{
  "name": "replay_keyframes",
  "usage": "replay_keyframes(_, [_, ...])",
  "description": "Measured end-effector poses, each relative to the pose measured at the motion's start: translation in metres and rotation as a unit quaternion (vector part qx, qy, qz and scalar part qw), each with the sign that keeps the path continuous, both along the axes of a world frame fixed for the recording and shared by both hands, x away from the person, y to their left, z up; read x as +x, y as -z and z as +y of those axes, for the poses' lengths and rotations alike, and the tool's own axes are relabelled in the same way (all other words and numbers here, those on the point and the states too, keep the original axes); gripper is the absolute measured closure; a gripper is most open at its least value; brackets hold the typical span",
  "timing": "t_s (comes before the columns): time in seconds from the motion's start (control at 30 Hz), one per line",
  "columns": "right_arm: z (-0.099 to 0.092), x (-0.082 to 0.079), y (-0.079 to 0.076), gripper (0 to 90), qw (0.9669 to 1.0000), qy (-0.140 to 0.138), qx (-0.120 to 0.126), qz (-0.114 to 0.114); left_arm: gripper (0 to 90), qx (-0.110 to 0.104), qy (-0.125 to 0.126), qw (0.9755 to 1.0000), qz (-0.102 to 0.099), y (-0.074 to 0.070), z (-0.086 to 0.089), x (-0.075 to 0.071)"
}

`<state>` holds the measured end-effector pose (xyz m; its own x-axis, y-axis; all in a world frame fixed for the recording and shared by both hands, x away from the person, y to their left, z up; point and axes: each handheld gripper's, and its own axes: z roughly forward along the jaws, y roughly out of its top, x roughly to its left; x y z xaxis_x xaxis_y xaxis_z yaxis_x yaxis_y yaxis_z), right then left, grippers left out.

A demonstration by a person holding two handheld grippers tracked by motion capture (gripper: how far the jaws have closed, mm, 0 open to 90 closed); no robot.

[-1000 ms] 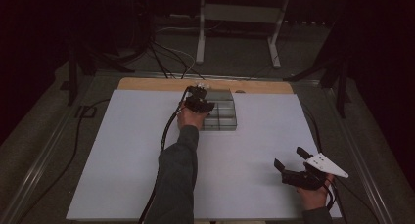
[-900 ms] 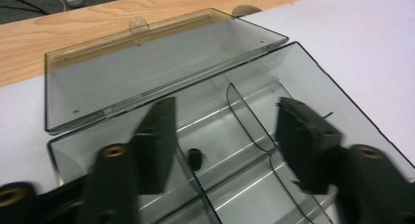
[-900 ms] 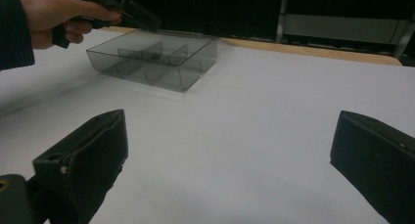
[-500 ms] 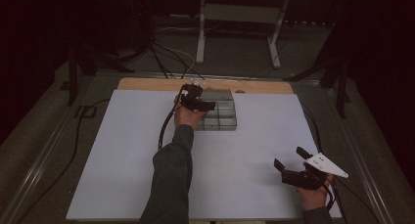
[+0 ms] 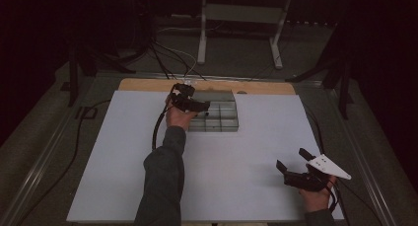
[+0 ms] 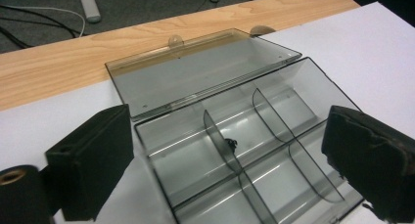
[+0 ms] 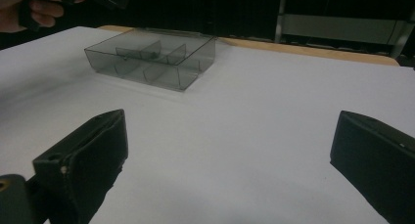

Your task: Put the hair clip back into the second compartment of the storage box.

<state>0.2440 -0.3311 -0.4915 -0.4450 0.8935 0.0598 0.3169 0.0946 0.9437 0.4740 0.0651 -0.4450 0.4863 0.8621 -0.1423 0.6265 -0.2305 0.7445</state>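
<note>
High view. White table sheet [image 5: 123,167] over a wooden board [image 5: 148,84]. Compartment box [image 5: 222,118] of smoky clear plastic at the far middle of the sheet, its lid laid open toward the wooden strip. Left gripper [image 5: 203,106] held above the box's left end, cable trailing back along the sleeve. Right gripper [image 5: 295,161] near the sheet's right front corner, well apart from the box, grey three-cornered plate on top.

Left gripper view. Box body [image 6: 244,150] between and below the two black jaws, divided by thin partitions into several cells. Hinged lid [image 6: 195,72] lies flat behind it, two small latch tabs at its far edge, one over the wood. One small dark item [image 6: 230,144] sits against a partition in a middle cell; too small to identify. Jaws have just been opening and now stand wide, pads clear of everything, nothing held.

Right gripper view. Box [image 7: 151,57] seen from the side, farther off on the sheet; the other hand [image 7: 36,6] at upper left. Jaws spread wide, nothing between them but bare sheet.

Handling note. Judged light, rigid, smooth-walled and liable to slide on the sheet; thin plastic and hinge likely to crack under hard pinching. Best hold: an outer side wall or the lid's front edge by the tabs, the other gripper steadying the body.
</note>
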Motion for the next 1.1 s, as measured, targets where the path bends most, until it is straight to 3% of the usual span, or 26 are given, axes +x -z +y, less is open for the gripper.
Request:
replay_keyframes(0.17, [0.0, 0.0, 0.0, 0.5, 1.0, -0.001, -0.001, 0.001, 1.2, -0.002, 0.005, 1.0, 0.003, -0.005, 0.013, -0.005])
replay_keyframes(0.53, [0.001, 0.0, 0.001, 0.5, 1.0, -0.002, -0.004, 0.001, 0.7, -0.018, 0.002, 0.9992, -0.036, -0.013, 0.054, -0.04])
replay_keyframes(0.8, [0.002, -0.001, 0.001, 0.5, 1.0, -0.005, -0.004, 0.003, 0.7, -0.027, 0.003, 0.9968, -0.075, -0.009, 0.098, -0.086])
replay_keyframes(1.1, [0.005, 0.0, 0.002, 0.5, 0.9999, -0.01, -0.005, 0.007, 0.7, -0.034, -0.028, 0.9928, -0.112, 0.004, 0.135, -0.145])
